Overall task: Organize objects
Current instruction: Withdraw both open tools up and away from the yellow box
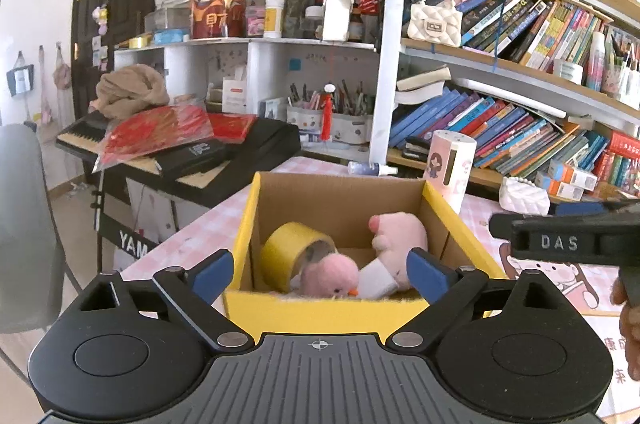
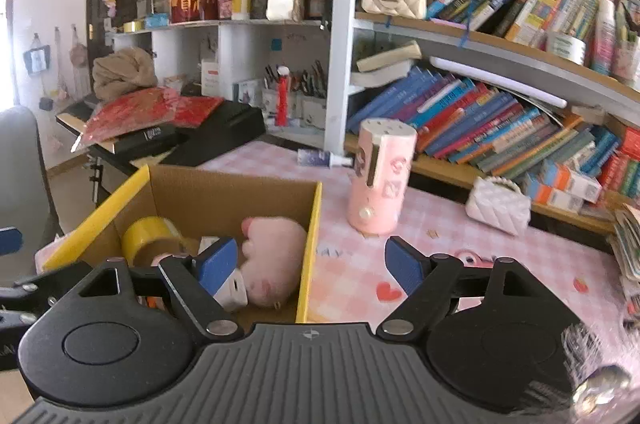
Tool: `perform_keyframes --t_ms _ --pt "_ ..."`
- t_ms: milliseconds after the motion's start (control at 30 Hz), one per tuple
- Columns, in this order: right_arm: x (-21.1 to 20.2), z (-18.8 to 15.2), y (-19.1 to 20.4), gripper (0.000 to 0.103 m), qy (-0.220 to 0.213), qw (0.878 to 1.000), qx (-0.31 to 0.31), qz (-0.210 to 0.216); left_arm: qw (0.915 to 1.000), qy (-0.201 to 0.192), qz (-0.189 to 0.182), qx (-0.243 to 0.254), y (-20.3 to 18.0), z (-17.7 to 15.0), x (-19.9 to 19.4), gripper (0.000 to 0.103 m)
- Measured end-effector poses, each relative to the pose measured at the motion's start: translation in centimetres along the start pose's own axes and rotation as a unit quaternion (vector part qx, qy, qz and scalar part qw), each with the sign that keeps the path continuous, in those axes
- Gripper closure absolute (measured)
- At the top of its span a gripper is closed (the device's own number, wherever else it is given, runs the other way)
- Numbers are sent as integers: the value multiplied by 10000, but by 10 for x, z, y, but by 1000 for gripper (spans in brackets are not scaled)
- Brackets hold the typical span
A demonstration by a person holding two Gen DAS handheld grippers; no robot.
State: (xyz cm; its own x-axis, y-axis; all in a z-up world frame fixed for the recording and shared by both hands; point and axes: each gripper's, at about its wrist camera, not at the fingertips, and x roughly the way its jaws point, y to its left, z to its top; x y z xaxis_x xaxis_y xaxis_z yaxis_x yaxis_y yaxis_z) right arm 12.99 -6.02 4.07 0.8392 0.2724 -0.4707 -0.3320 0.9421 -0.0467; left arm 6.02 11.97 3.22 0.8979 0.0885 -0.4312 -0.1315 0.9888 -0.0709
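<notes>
A yellow-edged cardboard box (image 1: 248, 220) stands on the pink checked table (image 1: 212, 224). Inside lie a yellow tape roll (image 1: 286, 252), a pink fuzzy chick (image 1: 328, 278) and a pink plush pig (image 1: 400, 236). My left gripper (image 1: 320, 274) is open and empty, its fingers straddling the box's near wall. My right gripper (image 2: 316, 264) is open and empty, above the box's right wall (image 2: 310, 240); the tape roll (image 2: 148, 236) and the pig (image 2: 276, 256) show there too. The right gripper's body (image 1: 560, 242) enters the left wrist view from the right.
A pink cylinder holder (image 2: 380, 180) stands on the table right of the box, a white quilted purse (image 2: 498, 206) beyond it. A small spray bottle (image 2: 324, 157) lies behind. Bookshelves (image 2: 480, 128) line the back. A keyboard (image 1: 180, 152) with red packets sits left.
</notes>
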Motion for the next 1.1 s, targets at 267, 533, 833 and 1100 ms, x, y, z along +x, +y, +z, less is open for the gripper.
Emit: perform_keyframes --t_ms 267,533,833,1100 --pt "-31 -31 13 19 212 9993 122 -296 9998 164 119 2 7 -16 -21 5" --pt "-52 -60 23 13 521 9954 452 -659 9994 331 103 81 8 -29 -39 2" --pt "-72 -81 40 4 582 9950 316 -753 9984 554 52 24 8 -42 -48 1" --pt "-87 -96 35 0 684 9910 487 -1045 9970 731 -193 181 -1 -53 -56 0"
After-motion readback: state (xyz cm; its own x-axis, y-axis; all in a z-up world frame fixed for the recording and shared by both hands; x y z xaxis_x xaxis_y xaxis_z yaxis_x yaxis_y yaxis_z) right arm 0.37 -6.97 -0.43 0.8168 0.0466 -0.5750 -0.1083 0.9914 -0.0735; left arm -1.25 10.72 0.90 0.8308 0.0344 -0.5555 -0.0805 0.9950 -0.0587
